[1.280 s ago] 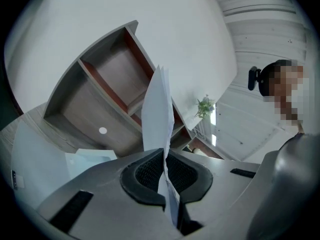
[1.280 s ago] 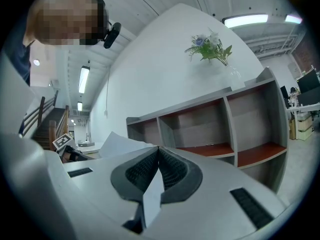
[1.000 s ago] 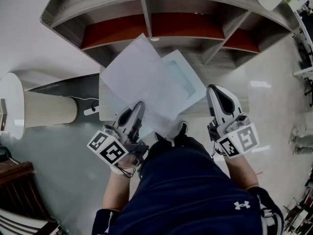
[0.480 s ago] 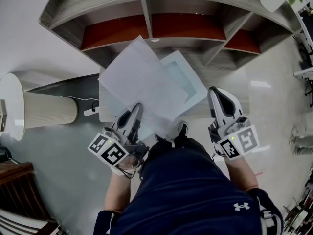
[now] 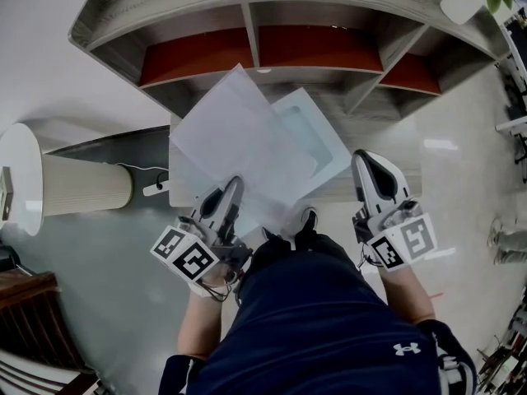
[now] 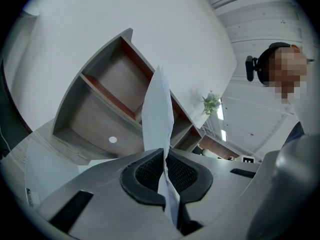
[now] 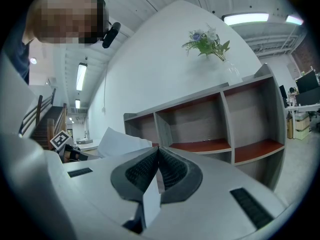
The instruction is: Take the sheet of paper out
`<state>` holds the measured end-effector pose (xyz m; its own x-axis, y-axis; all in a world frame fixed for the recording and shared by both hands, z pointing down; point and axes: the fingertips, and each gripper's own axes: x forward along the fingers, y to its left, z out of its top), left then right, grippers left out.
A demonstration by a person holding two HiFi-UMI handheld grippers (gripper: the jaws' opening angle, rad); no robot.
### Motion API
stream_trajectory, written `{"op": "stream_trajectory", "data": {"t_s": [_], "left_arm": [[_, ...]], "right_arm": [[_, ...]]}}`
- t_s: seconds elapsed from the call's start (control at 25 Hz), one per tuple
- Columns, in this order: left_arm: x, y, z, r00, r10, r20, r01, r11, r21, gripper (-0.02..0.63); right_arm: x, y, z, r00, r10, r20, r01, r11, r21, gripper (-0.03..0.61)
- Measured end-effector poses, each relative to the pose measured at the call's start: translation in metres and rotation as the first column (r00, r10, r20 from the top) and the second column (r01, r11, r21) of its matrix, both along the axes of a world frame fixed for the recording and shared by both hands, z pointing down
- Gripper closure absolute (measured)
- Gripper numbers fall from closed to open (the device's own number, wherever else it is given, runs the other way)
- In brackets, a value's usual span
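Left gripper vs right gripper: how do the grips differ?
Left gripper jaws pinch the sheet of paper, which rises well past them; right gripper jaws pinch only a small white strip. Left gripper is rolled sideways; right gripper sits upright. Both are shut.

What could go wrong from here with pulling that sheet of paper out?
1. The left gripper pinches the sheet of paper only at its near edge, so a hard or crooked pull may crease or tear it.
2. The right gripper seems to hold the folder by just a corner. That corner could slip free, and the folder would then come along with the sheet.
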<state>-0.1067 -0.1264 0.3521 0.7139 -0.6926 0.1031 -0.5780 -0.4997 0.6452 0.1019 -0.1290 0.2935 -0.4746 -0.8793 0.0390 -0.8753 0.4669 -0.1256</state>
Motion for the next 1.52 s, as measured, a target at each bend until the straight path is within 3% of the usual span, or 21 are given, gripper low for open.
{"op": "stream_trajectory", "data": {"t_s": [1.52], "left_arm": [[-0.0058, 0.0096, 0.0071, 1.000, -0.006, 0.024, 0.007, 1.000, -0.010, 0.598]], "right_arm": [[-0.0081, 0.0077, 0.0001, 1.000, -0.018, -0.002, 0.018, 1.000, 0.003, 0.566]]}}
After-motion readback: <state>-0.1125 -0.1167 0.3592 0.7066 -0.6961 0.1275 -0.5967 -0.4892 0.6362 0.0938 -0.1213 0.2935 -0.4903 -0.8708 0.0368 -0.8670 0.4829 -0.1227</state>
